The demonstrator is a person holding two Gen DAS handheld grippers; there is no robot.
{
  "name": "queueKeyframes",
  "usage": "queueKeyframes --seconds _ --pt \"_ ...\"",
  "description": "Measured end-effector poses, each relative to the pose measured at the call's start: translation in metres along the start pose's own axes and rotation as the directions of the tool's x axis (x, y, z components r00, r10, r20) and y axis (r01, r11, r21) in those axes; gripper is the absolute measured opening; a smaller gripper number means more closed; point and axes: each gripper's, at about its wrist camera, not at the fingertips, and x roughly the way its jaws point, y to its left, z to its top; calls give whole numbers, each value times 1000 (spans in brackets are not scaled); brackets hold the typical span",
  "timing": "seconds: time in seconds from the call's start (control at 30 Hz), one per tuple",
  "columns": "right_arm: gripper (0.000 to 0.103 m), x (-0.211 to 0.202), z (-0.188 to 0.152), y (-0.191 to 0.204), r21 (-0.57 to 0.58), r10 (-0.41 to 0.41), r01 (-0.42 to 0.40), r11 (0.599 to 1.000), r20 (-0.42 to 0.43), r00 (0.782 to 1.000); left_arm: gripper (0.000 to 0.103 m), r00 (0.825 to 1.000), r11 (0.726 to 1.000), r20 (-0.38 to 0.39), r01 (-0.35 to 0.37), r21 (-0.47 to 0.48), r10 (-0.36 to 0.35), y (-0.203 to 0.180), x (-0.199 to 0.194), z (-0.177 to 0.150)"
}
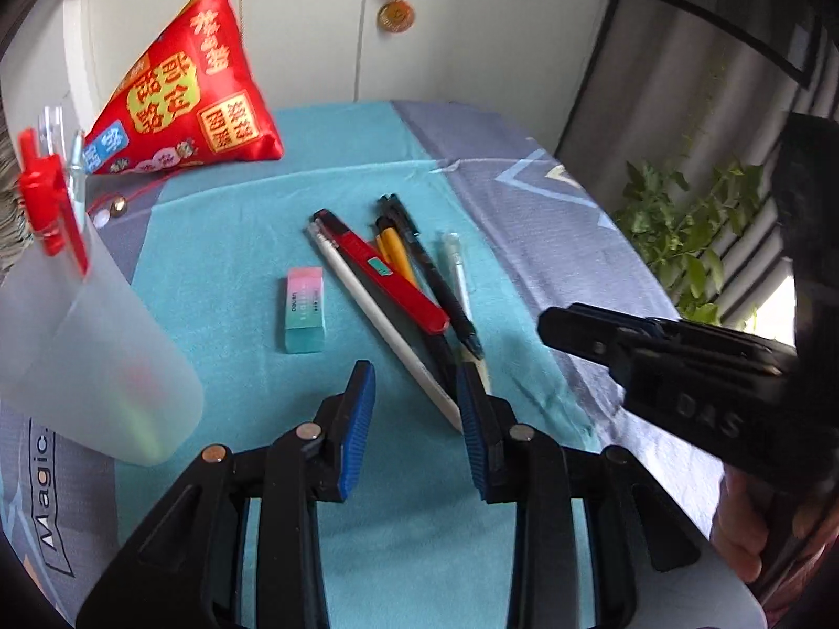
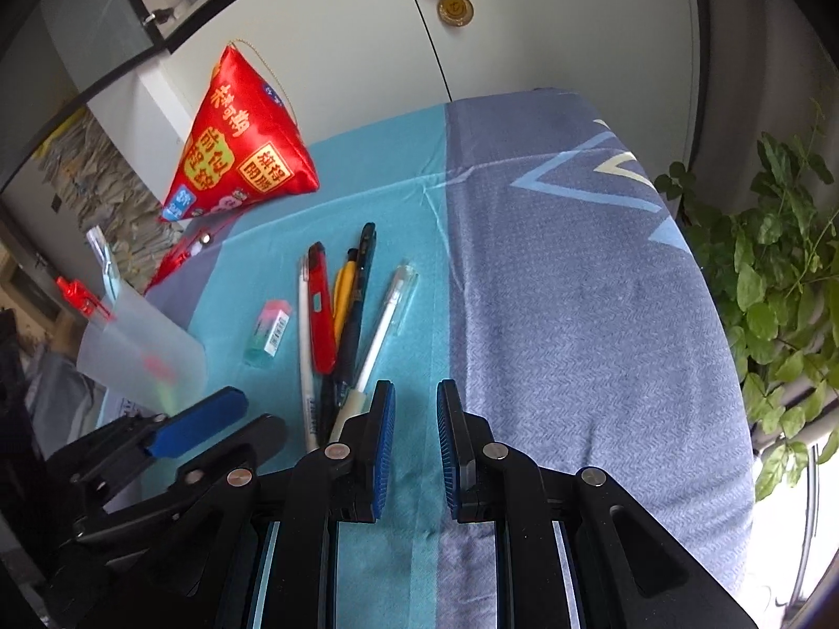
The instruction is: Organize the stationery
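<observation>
A row of stationery lies on the teal cloth (image 1: pixel 220 262): a pink-and-green eraser (image 1: pixel 305 309) (image 2: pixel 268 333), a white pencil (image 1: pixel 377 314), a red utility knife (image 1: pixel 383 272) (image 2: pixel 321 309), a yellow pen (image 1: pixel 396 251), a black pen (image 1: pixel 435 283) and a clear-capped white pen (image 1: pixel 456 267) (image 2: pixel 385 314). My left gripper (image 1: pixel 414 375) (image 2: pixel 251 414) is open and holds nothing. It hovers over the near ends of the pencil and pens. My right gripper (image 2: pixel 414 393) (image 1: pixel 556 325) hangs just right of the pens, its pads nearly together with nothing between them. A frosted cup (image 1: pixel 89 356) (image 2: pixel 141 351) at the left holds a red-clipped pen (image 1: pixel 47 209).
A red satin pouch (image 1: pixel 194 89) (image 2: pixel 241 147) stands at the back left. Grey-blue patterned cloth (image 2: pixel 577 288) covers the table's right half. A leafy plant (image 2: pixel 776 283) grows beyond the right edge. A medal (image 2: pixel 455 8) hangs on the white cabinet. A hand (image 1: pixel 744 524) grips the right tool.
</observation>
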Motion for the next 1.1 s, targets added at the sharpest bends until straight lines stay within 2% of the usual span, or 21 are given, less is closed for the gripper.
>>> queueKeyframes --seconds 0.2,0.37,0.57,0.77,1.1 --pt "16 2 1 3 -23 60 -59 998 43 997 23 995 995 -85 -65 -77 59 1 21 14" --pt "16 -1 -1 4 -64 92 -86 994 92 991 14 985 981 -115 -141 -131 127 3 30 24" --pt "16 6 -3 -5 -54 103 -99 994 73 992 9 976 976 -124 -190 -101 178 -1 37 30" --pt "16 9 -5 -6 -58 108 -105 993 55 993 6 981 988 -149 -137 -66 126 2 28 20" --pt "16 19 -8 3 -47 117 -118 992 -28 993 5 984 999 -174 -34 9 35 16 -18 -33"
